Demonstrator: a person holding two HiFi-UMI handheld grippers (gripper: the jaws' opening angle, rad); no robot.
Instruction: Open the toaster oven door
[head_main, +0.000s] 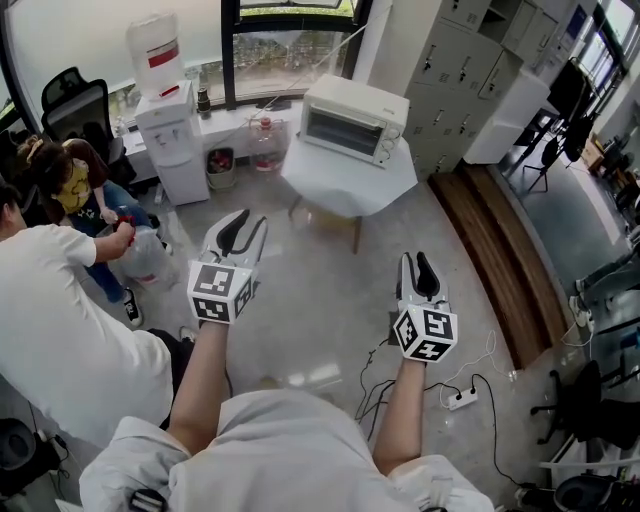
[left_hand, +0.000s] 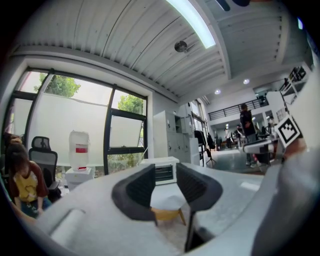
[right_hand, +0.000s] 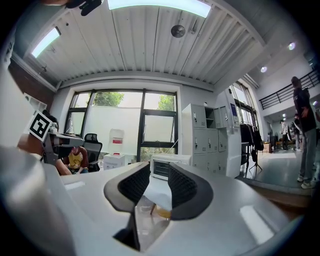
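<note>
A white toaster oven (head_main: 355, 120) stands with its door shut on a small table draped in white cloth (head_main: 350, 185), well ahead of both grippers. My left gripper (head_main: 243, 232) is held level in mid-air and points toward it, jaws open with nothing between them. My right gripper (head_main: 418, 270) hangs a little lower and nearer to me, also open and empty. In the left gripper view the toaster oven (left_hand: 161, 170) shows far off through the gap of the left gripper (left_hand: 165, 189). In the right gripper view the toaster oven (right_hand: 167, 165) shows beyond the right gripper (right_hand: 159, 186).
A water dispenser (head_main: 165, 125) and an office chair (head_main: 75, 105) stand at the back left. Two people (head_main: 70, 190) are close on the left. Cables and a power strip (head_main: 460, 397) lie on the floor at the right. Grey lockers (head_main: 450, 60) line the back right.
</note>
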